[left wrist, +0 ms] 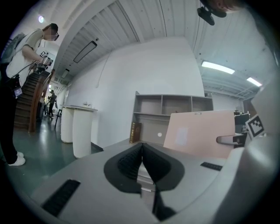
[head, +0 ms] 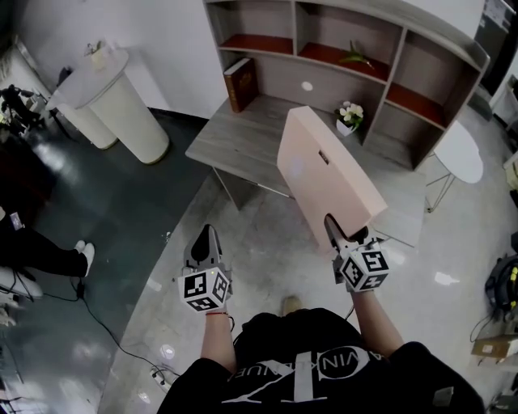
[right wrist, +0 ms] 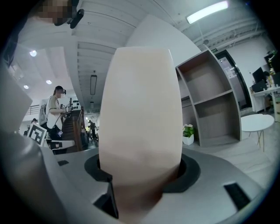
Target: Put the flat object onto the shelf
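**Surfaces and finishes about my two claws**

My right claw (right wrist: 140, 179): shell of matt grey plastic, smooth. On my left claw (left wrist: 142, 151), pads (left wrist: 129, 164) black, ribbed, rubber-like. Flat panel (head: 328, 174): pale pink, smooth, matt, without visible grain. Shelf (head: 279, 81): grey wood-grain board, matt. Dark floor (head: 121, 210): glossy, showing bright reflections.

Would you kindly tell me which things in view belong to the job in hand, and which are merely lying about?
Belongs to the job:
- pink flat box, gripped upright in the right claw
- shelf unit on the desk
- left claw, shut and empty

Lying about:
- brown book
- potted flowers
- white round table
- white pedestal
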Demonstrator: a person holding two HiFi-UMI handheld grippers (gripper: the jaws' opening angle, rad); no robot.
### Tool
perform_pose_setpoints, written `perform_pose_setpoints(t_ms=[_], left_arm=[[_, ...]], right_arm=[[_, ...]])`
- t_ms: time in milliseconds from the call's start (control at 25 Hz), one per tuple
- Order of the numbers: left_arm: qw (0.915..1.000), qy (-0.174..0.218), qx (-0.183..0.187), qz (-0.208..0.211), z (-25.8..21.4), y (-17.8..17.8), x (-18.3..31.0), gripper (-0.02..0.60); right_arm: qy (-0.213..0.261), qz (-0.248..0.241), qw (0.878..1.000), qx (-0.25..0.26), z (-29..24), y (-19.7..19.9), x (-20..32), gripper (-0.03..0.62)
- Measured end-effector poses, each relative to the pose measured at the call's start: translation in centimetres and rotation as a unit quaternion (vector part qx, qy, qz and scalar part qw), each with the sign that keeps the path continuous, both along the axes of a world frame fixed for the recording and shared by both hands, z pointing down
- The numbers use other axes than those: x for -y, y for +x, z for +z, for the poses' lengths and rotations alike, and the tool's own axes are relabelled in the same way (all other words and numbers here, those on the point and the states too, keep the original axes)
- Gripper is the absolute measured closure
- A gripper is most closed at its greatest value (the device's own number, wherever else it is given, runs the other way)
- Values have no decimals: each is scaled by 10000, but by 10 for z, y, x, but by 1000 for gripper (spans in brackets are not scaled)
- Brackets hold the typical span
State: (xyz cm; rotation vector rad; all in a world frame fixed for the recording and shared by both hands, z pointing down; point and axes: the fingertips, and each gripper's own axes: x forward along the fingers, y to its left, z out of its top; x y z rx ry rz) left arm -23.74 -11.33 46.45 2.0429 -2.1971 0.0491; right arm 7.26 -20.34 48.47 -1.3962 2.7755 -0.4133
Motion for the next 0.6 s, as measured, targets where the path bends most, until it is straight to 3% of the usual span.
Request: perform_pose_setpoints(t_ms=[360,600], left_arm=[[9996,-98,70,239,1,16,29,577],[9998,-164,69,76,3,4,31,577]], right_arm=[[-123,44,9997,201,3,9,20,310],[-252,-28,9992,294,9,-1,30,310]])
